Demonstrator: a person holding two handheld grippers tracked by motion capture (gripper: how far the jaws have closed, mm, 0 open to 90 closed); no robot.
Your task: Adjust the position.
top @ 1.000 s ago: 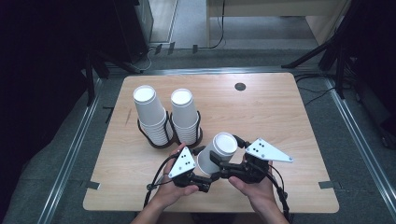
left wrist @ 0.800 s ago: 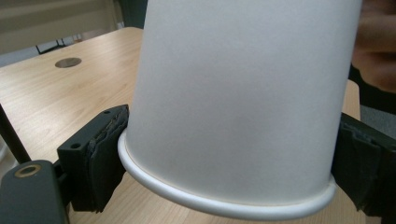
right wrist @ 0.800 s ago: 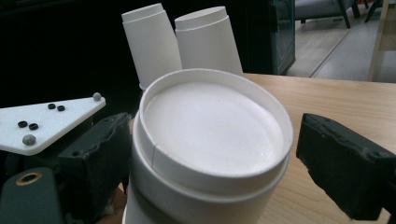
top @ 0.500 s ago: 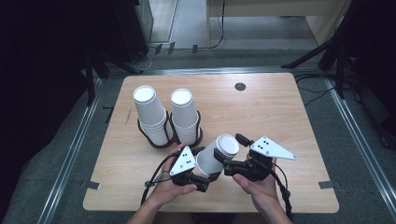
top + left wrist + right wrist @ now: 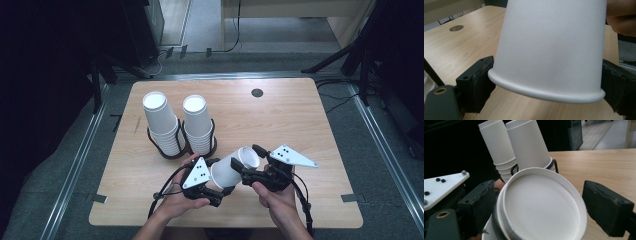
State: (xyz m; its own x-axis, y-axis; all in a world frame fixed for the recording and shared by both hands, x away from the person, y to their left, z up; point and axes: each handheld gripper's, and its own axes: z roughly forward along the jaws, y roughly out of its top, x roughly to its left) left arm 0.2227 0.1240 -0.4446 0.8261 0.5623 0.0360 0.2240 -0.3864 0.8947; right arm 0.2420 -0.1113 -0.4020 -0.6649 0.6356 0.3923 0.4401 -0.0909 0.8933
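Note:
A white paper cup (image 5: 231,171) lies tilted above the table's front, its base pointing up and right. My left gripper (image 5: 218,181) is shut on the cup's rim end; in the left gripper view both pads (image 5: 482,77) press on the cup (image 5: 551,45) just above its rolled rim. My right gripper (image 5: 247,160) is at the base end. Its jaws have just been closing with the cup's base (image 5: 541,207) between them. The left pad (image 5: 481,200) is against the cup's side, while the right pad (image 5: 604,205) stands a small gap away.
Two tall stacks of upside-down white cups (image 5: 160,117) (image 5: 197,120) stand in black wire holders (image 5: 172,147) at the left middle of the wooden table (image 5: 300,120). A round dark grommet (image 5: 257,92) sits near the far edge. A dark floor surrounds the table.
The cup's base end and my right gripper have edged slightly to the right. My left hand has stayed where it was, still holding the rim end.

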